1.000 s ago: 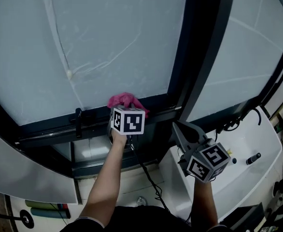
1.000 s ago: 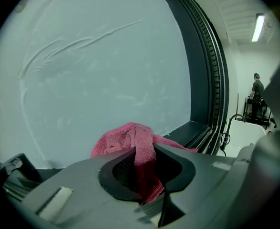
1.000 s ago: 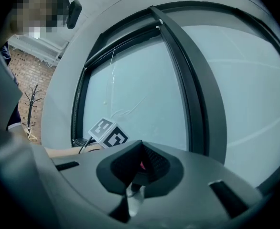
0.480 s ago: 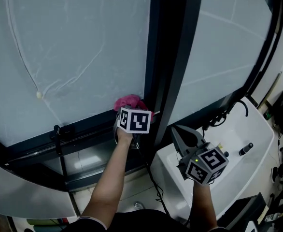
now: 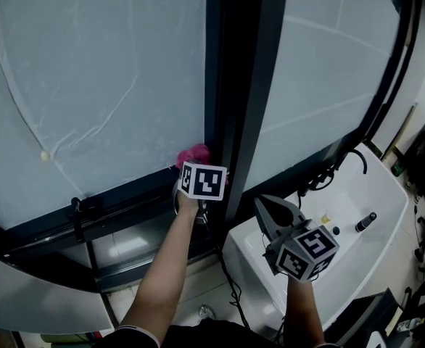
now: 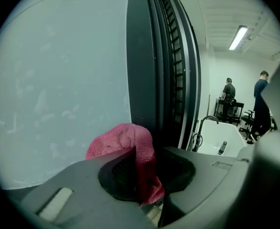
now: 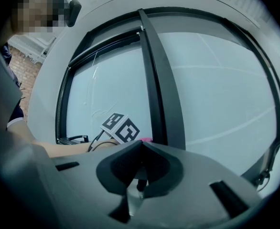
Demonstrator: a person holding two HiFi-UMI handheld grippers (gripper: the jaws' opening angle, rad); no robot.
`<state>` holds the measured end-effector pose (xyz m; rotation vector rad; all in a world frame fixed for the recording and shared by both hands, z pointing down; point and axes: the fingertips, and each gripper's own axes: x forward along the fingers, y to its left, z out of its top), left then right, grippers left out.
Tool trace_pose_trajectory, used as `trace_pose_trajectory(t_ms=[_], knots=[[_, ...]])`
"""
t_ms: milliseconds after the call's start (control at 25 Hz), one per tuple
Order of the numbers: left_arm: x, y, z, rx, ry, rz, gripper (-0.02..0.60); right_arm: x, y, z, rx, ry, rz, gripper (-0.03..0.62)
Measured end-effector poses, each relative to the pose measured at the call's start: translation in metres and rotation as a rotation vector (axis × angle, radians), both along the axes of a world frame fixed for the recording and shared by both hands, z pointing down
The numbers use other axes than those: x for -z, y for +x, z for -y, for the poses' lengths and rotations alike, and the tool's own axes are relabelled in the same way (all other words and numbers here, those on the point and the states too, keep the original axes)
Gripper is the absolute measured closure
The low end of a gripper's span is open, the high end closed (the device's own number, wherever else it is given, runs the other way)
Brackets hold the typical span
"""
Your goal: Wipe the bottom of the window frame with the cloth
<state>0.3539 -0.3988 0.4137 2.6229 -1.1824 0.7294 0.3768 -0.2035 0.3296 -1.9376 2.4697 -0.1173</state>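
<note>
Left gripper view: left tongs (image 6: 136, 151) clamped on pink cloth (image 6: 118, 138) — bunched past their tips — right tongs (image 7: 141, 146) together, empty.

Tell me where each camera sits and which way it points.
Head view: on the head, looking down at the window frame; forearms, left gripper, right gripper show.
Left gripper view: rides that gripper, faces the glass; jaws clamp the cloth.
Right gripper view: rides that gripper, faces the window frame; jaws shut, empty.
Shared: first two show the sink.

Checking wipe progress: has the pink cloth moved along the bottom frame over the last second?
Yes. The pink cloth slid right, away from the black latch and up to the vertical mullion.
</note>
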Motion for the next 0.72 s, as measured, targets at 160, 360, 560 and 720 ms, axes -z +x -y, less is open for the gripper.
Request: trace_pose_trajectory(t_ms=[160, 360, 560, 720], knots=[[0.015, -0.018, -0.018, -0.048, 0.054, -0.033, 0.502, 0.007, -0.015, 0.004, 0.028, 0.022, 0.002, 0.594], [0.053, -0.088, -0.066, -0.053, 0.158, -0.117, 0.502, 0.016, -0.066, 0.007, 0.09, 0.036, -0.012, 0.594], [0.085, -0.174, -0.103, -0.016, 0.232, -0.165, 0.5, 0.023, -0.14, 0.008, 0.169, 0.065, -0.019, 0.594], [0.106, -0.247, -0.12, 0.064, 0.291, -0.186, 0.5, 0.025, -0.205, 0.01, 0.247, 0.064, -0.026, 0.594]])
